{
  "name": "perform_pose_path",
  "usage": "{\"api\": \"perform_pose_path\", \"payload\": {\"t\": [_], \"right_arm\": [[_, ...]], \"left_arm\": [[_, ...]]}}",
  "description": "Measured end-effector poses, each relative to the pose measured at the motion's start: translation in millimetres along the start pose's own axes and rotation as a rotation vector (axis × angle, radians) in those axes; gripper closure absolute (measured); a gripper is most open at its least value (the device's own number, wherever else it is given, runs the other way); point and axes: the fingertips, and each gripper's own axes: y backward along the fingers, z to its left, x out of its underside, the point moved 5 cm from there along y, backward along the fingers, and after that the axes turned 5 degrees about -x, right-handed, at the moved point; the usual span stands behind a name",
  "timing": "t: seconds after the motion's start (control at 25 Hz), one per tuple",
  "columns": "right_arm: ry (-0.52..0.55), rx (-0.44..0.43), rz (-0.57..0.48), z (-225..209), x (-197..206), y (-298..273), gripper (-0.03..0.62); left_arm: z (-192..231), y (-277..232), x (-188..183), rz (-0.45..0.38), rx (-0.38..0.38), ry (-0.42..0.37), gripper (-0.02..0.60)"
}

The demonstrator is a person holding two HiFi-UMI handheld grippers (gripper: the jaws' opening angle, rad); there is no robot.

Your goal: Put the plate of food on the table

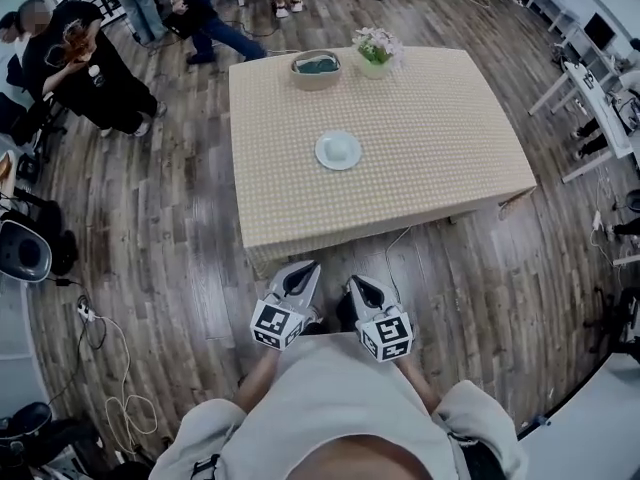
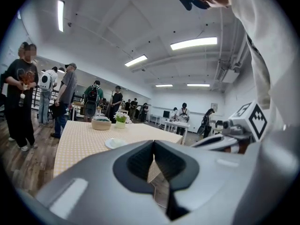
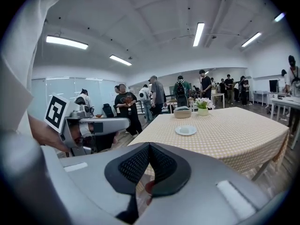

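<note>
A white plate (image 1: 338,150) with pale food on it rests near the middle of the table (image 1: 430,138), which wears a beige checked cloth. The same plate (image 2: 115,143) (image 3: 185,131) shows in both gripper views, well ahead of the jaws. My left gripper (image 1: 301,280) and right gripper (image 1: 368,291) are held side by side close to my body, in front of the table's near edge and over the wooden floor. Both are shut with nothing between the pads. Neither touches the plate.
At the table's far edge stand a round basket (image 1: 316,69) with something green inside and a small pot of flowers (image 1: 376,52). Several people stand at the upper left and beyond the table. White desks (image 1: 590,78) lie to the right, cables (image 1: 110,368) on the floor at left.
</note>
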Motion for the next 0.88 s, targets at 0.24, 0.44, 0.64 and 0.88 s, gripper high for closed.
{"api": "perform_pose_path", "payload": {"t": [0.24,0.44,0.64,0.88], "right_arm": [[0.065,0.047,-0.007,42.3,10.8,30.4,0.595],[0.048,0.069,-0.054,44.4,11.0,52.4,0.597],[0.033,0.083,-0.058,29.6,17.7,83.6,0.597],[0.048,0.068,-0.070,16.3,29.8,114.3,0.597]], "left_arm": [[-26.3,38.7,5.3,-0.013,0.025,0.003,0.572],[-47.9,54.9,11.0,-0.009,0.013,0.008,0.571],[-77.9,57.7,12.2,-0.003,-0.014,0.006,0.571],[-108.6,61.6,20.0,-0.005,-0.061,0.001,0.571]]}}
